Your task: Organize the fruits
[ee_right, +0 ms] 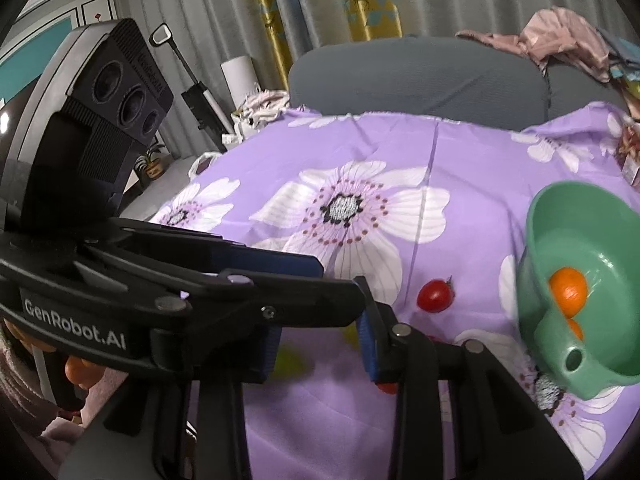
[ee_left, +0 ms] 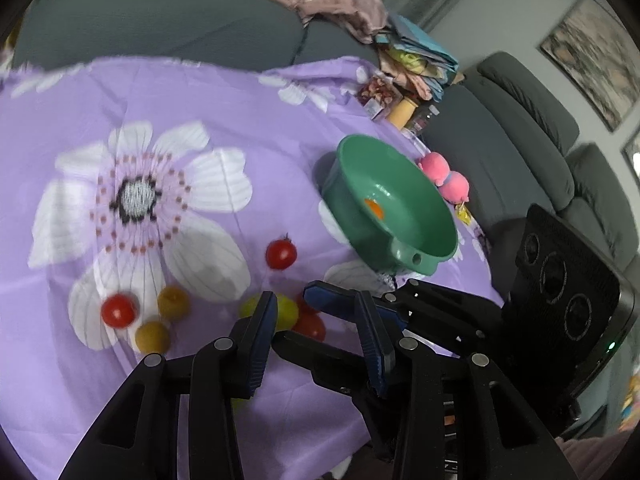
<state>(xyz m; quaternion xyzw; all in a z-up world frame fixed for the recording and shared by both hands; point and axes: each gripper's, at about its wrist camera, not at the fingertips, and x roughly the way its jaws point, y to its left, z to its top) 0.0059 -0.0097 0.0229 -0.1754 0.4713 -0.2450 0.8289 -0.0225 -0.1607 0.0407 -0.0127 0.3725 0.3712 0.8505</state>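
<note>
The left claw (ee_left: pixel 316 340) is held partly open over the worktop, which is covered by a purple flowered cloth (ee_left: pixel 260 128). No fruit is seen pressed between its pads. A green fruit (ee_left: pixel 289 312) lies just ahead of its tips, against the inner side of the left-hand finger, and a red tomato (ee_left: pixel 314 326) is found beside it, partly hidden. The right claw (ee_right: pixel 320 348) is crossed in close from the right – its fingers reach into the same gap, also slightly apart, with only blurred green fruit seen between them and nothing gripped.

Further ahead of both claws a second red tomato (ee_left: pixel 281 254) rests alone on the cloth. Off to the left of the left claw a third tomato (ee_left: pixel 118 311) and two yellow-brown fruits (ee_left: pixel 173 302) are grouped close together. Ahead and to the right a green bowl (ee_left: pixel 340 200) is tilted on the cloth – an orange fruit (ee_right: pixel 568 290) is seen inside it.
</note>
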